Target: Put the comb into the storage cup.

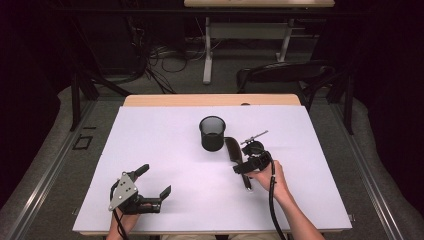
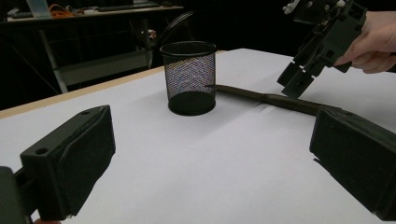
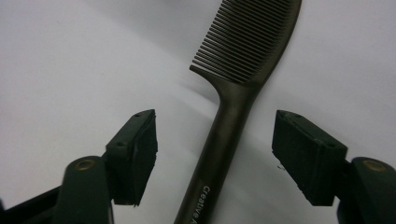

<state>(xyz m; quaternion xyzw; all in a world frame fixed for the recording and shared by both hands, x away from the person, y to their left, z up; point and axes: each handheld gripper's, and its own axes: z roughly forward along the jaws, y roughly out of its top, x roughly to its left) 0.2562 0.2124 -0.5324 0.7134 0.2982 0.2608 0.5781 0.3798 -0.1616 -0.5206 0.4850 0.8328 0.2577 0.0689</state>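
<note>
Comb (image 3: 243, 88), dark and long-handled, lies flat on the white surface (image 1: 165, 150) directly under the right hand-held gripper (image 1: 248, 166). In the right gripper view its handle runs up between that gripper's 2 black jaws, with a clear gap of bare surface on each side, so the pads (image 3: 140, 154) touch nothing. The jaws stand spread, astride the handle without pinching it. The toothed end of the comb lies ahead of the jaws, and white lettering shows on the handle close to the gripper's body.

Seen from the high view, the comb (image 1: 234, 150) stretches from below the right hand-held gripper away toward a black mesh cup (image 1: 212, 133), which stands upright just beyond the comb's far tip. In the left gripper view the tip seems to reach the cup's wall, though I cannot tell whether they touch. The person's right hand (image 1: 267, 177) wraps the gripper's body from behind, and the gripper tilts down toward the handle.

The left hand-held gripper (image 1: 155, 181) rests low near the front edge of the surface, well apart from the comb and cup, which lie ahead of it and off to its right. Its 2 jaws are spread wide with nothing between them. In its own view, the mesh cup (image 2: 189, 77) stands ahead, and the right hand-held gripper (image 2: 299, 79) hangs just above the comb (image 2: 275, 99).
</note>
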